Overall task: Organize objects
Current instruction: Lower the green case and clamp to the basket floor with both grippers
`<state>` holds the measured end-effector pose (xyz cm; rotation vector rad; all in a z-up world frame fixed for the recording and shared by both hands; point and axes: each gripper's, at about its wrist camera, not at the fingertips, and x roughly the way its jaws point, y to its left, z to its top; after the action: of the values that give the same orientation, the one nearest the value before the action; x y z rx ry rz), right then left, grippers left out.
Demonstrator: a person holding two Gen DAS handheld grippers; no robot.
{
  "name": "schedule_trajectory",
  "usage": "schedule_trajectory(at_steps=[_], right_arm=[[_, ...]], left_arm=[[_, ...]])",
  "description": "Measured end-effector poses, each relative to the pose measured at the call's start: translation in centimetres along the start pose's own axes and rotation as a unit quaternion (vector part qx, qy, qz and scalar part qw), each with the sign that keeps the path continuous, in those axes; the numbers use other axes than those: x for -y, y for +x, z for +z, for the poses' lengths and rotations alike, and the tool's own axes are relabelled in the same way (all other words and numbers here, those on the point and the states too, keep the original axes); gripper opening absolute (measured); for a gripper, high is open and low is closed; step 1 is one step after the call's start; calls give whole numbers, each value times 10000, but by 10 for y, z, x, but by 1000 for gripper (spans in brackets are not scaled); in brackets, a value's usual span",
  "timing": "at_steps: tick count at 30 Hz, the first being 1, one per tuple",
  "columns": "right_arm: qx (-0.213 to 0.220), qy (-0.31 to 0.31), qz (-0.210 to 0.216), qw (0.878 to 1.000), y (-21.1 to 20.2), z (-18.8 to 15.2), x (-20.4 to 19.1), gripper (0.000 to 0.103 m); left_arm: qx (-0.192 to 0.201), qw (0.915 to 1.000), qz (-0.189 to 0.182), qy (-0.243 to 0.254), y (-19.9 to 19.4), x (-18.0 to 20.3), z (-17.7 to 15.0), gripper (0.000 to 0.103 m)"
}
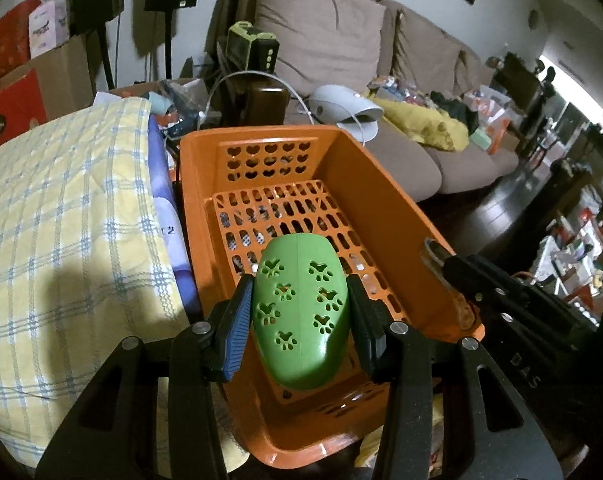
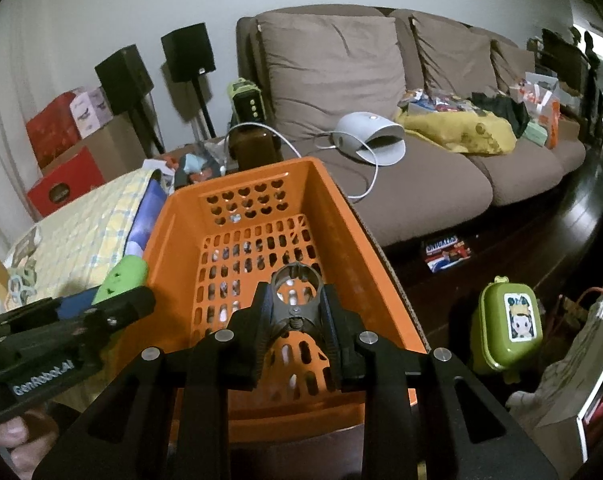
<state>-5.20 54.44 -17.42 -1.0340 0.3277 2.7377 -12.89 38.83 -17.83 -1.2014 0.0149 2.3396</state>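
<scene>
The slotted orange plastic basket [image 1: 381, 216] is still empty: left tongs [image 1: 299, 312] pinch a green paw-print plastic shell [image 1: 301, 312], right tongs [image 2: 295, 312] a dark ring-shaped clip [image 2: 296, 286].

A brown sofa [image 2: 401, 152] fills the back; on it, at two o'clock, lies a yellow cloth [image 2: 457, 128] (crumpled). Two black speakers [image 2: 187, 56] stand at eleven o'clock, a checked quilt [image 1: 61, 220] at nine.

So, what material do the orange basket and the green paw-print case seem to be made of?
Orange basket: probably moulded plastic, smooth and slightly glossy, with cut-out heart holes and slots.
Green paw-print case: likely hard plastic, smooth with a soft sheen, a centre seam and clean paw-shaped cut-outs.
</scene>
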Motion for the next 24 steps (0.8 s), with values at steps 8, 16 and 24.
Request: schedule_trajectory(at_steps=[8, 16, 24], right_arm=[[-235, -130, 2, 9996, 9, -3, -5, 25], [-348, -161, -29, 9993, 12, -5, -6, 25], [-467, -168, -59, 9987, 17, -5, -6, 25]], left_arm=[[-158, 9997, -22, -175, 7, -10, -5, 42], [-171, 9997, -36, -178, 8, -10, -6, 42], [-197, 9998, 75, -55, 10, -7, -8, 42]])
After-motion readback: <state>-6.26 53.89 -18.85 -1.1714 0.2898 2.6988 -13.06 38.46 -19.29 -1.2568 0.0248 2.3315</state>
